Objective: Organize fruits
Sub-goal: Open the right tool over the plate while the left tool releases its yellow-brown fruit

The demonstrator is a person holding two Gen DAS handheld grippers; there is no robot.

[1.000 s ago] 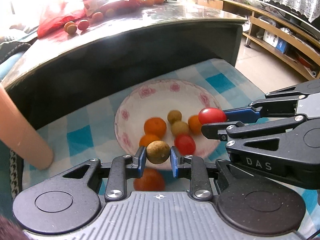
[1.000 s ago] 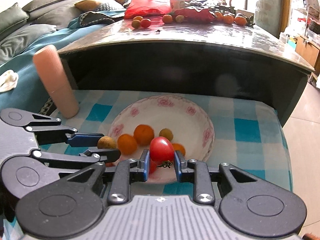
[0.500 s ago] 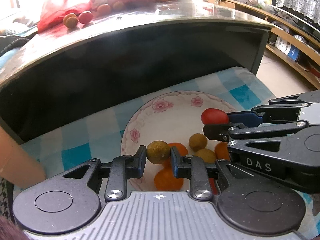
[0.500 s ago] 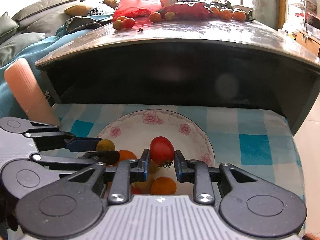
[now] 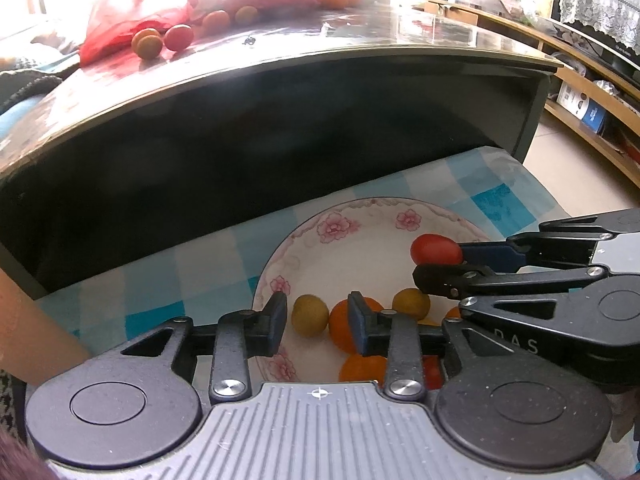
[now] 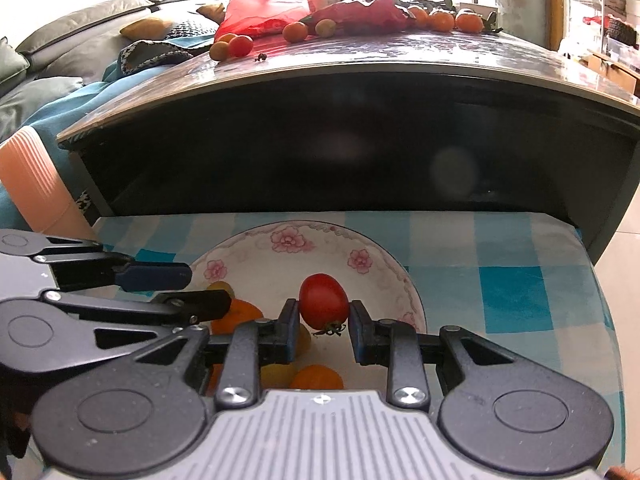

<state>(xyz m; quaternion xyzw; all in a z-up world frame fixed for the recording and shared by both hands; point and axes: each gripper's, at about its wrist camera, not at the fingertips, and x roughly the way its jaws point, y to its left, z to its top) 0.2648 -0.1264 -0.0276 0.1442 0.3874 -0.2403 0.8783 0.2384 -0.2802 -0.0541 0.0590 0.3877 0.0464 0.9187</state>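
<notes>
- step in hand: dropping fruit into the plate, a white dish with pink flowers on a blue checked cloth below the dark worktop.
- left gripper: jaws released and spread; a brownish-green fruit sits in the gap touching neither pad, and appears to lie in the plate beside an orange fruit.
- right gripper: jaws set about a red tomato; the left pad touches it, a narrow gap shows at the right pad, so the grip looks slack or just letting go. i cannot tell if it bears any weight.
- tomato: smooth, glossy, oval, stem end with dried calyx pointing down and toward the camera, above the bare middle of the plate.
- plate contents: several small orange and yellowish fruits crowd the near-left part; the far and right parts are bare.
- next move, as judged: open the right jaws fully over the bare part, then lift both grippers clear without knocking the pile.
- remaining: more fruit lies on the far worktop by a red bag.
</notes>
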